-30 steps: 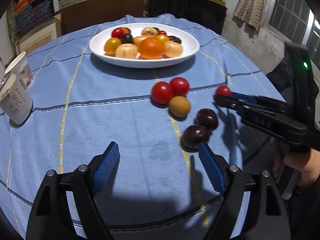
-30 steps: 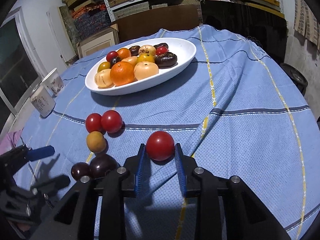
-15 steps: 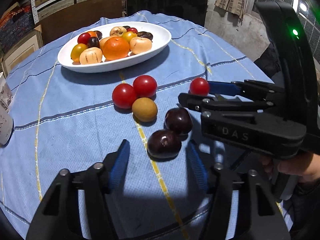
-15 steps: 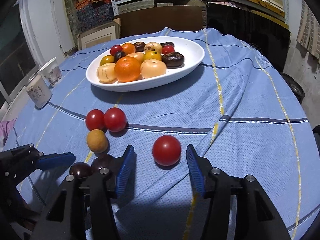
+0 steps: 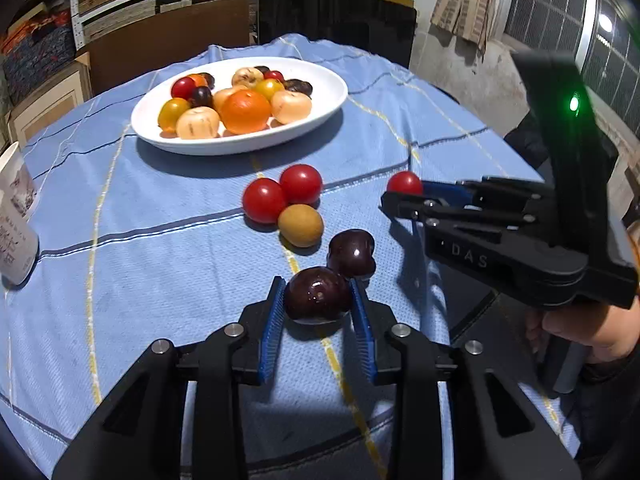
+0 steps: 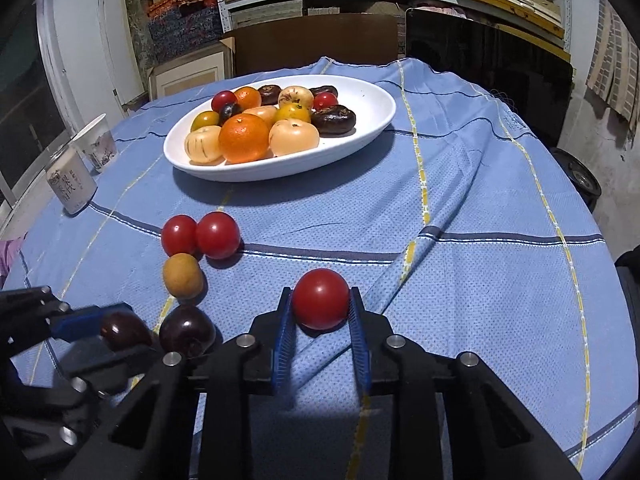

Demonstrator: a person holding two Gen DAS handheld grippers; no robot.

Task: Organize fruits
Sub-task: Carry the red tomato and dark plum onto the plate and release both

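A white oval plate (image 5: 320, 120) (image 6: 372, 120) holding several fruits stands at the far side of the blue cloth. My left gripper (image 5: 318, 296) is shut on a dark plum (image 5: 318, 298), low at the cloth. A second dark plum (image 5: 352, 252) lies just beyond it. My right gripper (image 6: 320, 300) is shut on a red tomato (image 6: 320, 298), which also shows in the left wrist view (image 5: 404, 183). Two red tomatoes (image 5: 301, 184) (image 6: 218, 235) and a yellow-brown fruit (image 5: 300, 225) (image 6: 183, 275) lie between the grippers and the plate.
Two white paper cups (image 6: 72, 184) (image 5: 14, 232) stand at the table's left side. A dark chair back (image 5: 336, 20) and shelves stand behind the table. The table's edge drops off at the near right.
Both grippers have closed: the left around the near dark plum, the right around the red tomato. The left gripper also moved forward to the plum.
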